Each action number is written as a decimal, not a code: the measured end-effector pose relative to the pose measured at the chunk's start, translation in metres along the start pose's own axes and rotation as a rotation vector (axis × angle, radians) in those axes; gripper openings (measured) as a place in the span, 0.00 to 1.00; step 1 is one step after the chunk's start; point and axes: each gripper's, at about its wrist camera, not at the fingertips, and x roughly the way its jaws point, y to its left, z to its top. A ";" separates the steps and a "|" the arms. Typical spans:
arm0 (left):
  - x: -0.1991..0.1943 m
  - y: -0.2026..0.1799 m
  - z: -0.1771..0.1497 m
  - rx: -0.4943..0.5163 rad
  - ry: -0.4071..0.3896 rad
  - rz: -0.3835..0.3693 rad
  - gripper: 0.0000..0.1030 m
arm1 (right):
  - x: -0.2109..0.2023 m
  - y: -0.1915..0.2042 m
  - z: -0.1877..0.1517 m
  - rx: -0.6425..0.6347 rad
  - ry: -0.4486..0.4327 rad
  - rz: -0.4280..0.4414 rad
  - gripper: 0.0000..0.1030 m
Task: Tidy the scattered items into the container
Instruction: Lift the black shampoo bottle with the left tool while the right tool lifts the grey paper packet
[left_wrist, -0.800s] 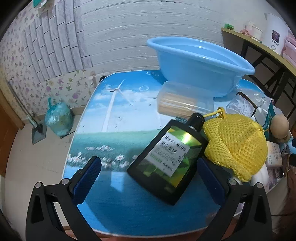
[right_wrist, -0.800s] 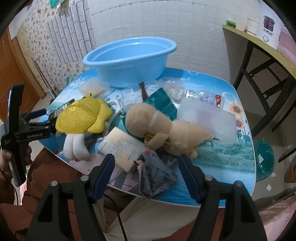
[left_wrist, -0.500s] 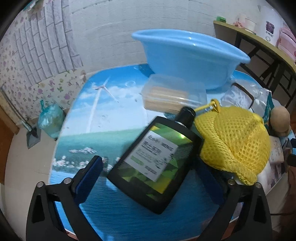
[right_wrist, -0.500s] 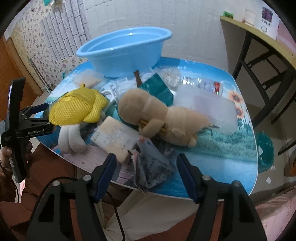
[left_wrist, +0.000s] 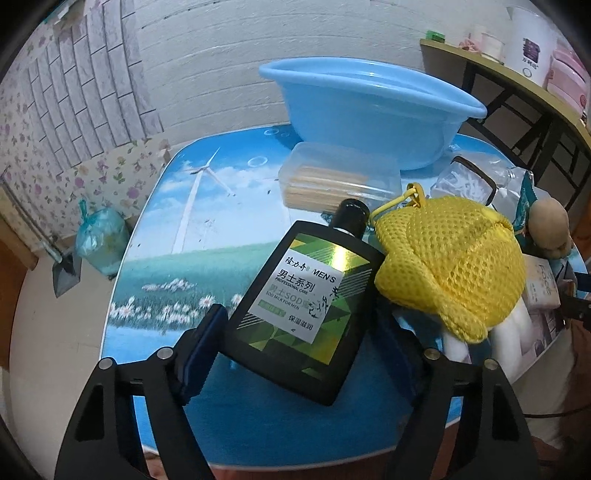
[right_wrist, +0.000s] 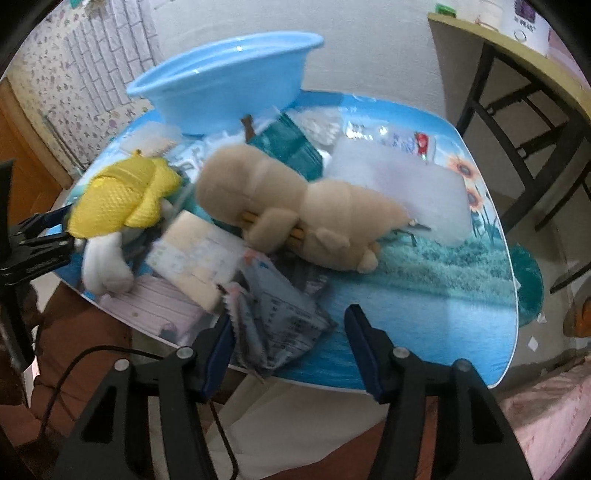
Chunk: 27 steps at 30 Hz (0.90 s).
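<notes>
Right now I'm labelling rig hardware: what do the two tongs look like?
Both the left tongs and right tongs are black plastic frames with silver rivets and blue pads. A thin black cable trails below the right one.

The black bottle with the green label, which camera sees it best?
The left wrist view shows it best. There the black bottle lies flat on the table, between the left gripper's fingers, label sharp and facing up. The right wrist view shows none of it; it is hidden behind the yellow mesh toy.
</notes>
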 end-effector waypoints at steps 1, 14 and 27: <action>0.000 0.000 0.000 -0.005 0.003 0.003 0.74 | 0.000 0.000 0.000 -0.004 -0.004 0.002 0.57; -0.017 -0.016 -0.014 -0.001 0.028 0.038 0.64 | -0.004 0.003 -0.002 -0.045 -0.050 0.064 0.32; -0.008 -0.014 -0.004 -0.029 0.016 0.027 0.65 | -0.011 -0.003 -0.001 -0.031 -0.080 0.086 0.32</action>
